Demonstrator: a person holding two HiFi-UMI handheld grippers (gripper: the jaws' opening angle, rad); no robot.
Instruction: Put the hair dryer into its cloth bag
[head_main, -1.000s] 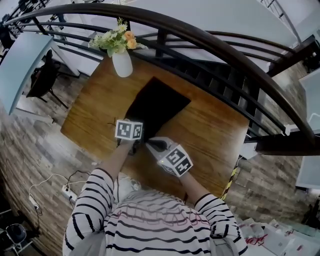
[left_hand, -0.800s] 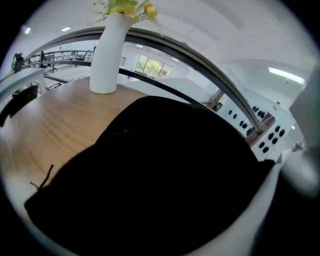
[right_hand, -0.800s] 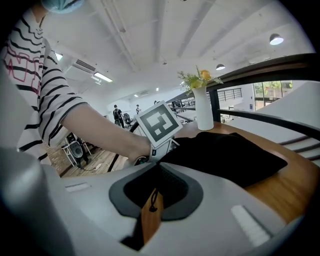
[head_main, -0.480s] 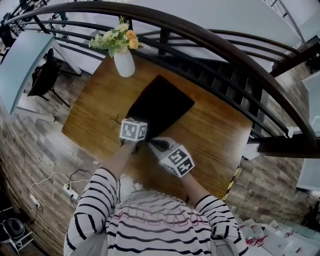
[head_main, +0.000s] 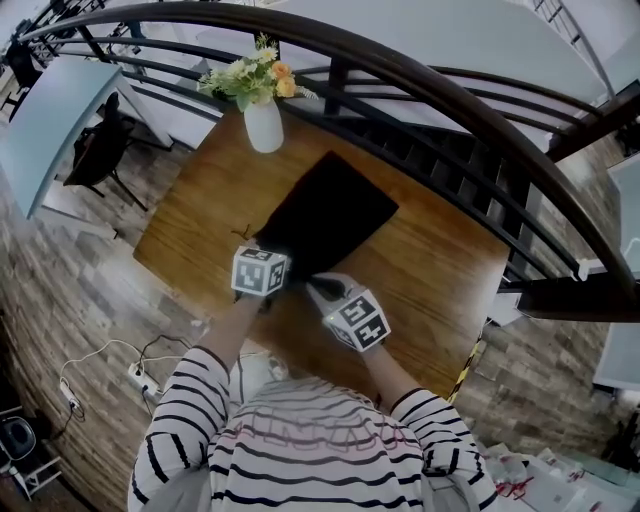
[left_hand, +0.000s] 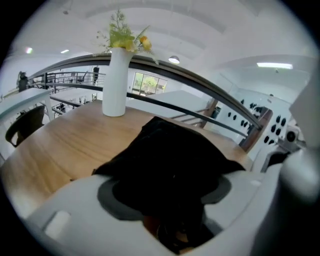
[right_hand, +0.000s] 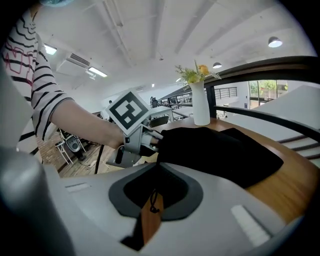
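scene: wooden surface (head_main: 200, 220) under a dark curved railing (head_main: 450, 90); person in a striped top (head_main: 300, 440) works both grippers at the near edge.
cloth bag (head_main: 330, 215): black, lying on the surface on a diagonal. Near end is at the two grippers, far end points toward the railing.
hair dryer: can't make it out in any view. The bag looks humped up from the left gripper view, contents hidden.
left gripper (left_hand: 165, 195): at the bag's near left corner, marker cube (head_main: 260, 272) facing up.
left fingers (left_hand: 112, 197): spread wide and have just been opening. Black bag cloth fills the gap between them, but the pads aren't pressing on it.
right gripper (right_hand: 156, 180): just beside the left one, at the bag's near edge, marker cube (head_main: 358, 318) tilted.
right fingers (right_hand: 192, 197): closed, pinching black bag cloth at the tips. A thin dark cord shows in the narrow brown slit below the pads.
gripper spacing: close together, both at the same end of the bag; the right gripper view shows the left gripper's tips touching the cloth.
vase (head_main: 264, 125): white, upright, at the far left of the surface, apart from the bag.
flowers (head_main: 250, 78): green with yellow-orange heads, standing in the vase.
floor: wood-look planks; a white cable and power strip (head_main: 137, 378) lie left of the person.
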